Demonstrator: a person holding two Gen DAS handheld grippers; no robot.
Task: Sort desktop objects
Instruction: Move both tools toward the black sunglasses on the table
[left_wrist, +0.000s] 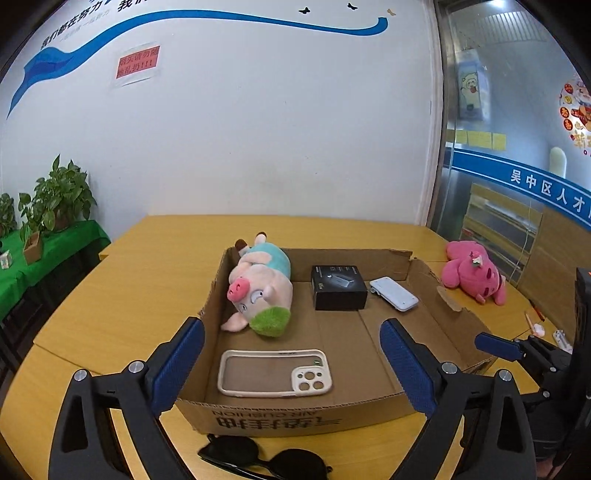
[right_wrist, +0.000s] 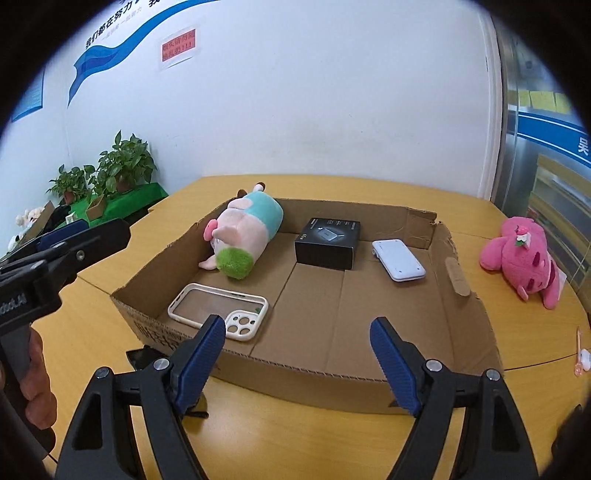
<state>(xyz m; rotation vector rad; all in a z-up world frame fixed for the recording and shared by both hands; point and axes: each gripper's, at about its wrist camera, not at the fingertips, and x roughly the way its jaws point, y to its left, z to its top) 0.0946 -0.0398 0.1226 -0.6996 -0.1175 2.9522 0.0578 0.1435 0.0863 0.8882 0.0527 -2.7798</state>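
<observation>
A shallow cardboard box (left_wrist: 461, 325) (right_wrist: 465, 332) sits on the yellow table. In it lie a pig plush (left_wrist: 260, 291) (right_wrist: 245, 230), a black box (left_wrist: 338, 287) (right_wrist: 328, 242), a white device (left_wrist: 393, 294) (right_wrist: 399, 260) and a cream phone case (left_wrist: 273, 373) (right_wrist: 218, 310). A pink plush (left_wrist: 472, 271) (right_wrist: 524, 253) lies on the table right of the box. Black sunglasses (left_wrist: 258, 459) lie in front of the box. My left gripper (left_wrist: 291, 358) is open above the box's near edge. My right gripper (right_wrist: 297, 354) is open, also at the near edge.
Small pink and white items (left_wrist: 539, 326) (right_wrist: 581, 354) lie at the table's right edge. A green-covered side table (left_wrist: 55, 251) with potted plants (right_wrist: 122, 166) stands at the left by the wall. A glass partition (left_wrist: 517, 147) is at the right.
</observation>
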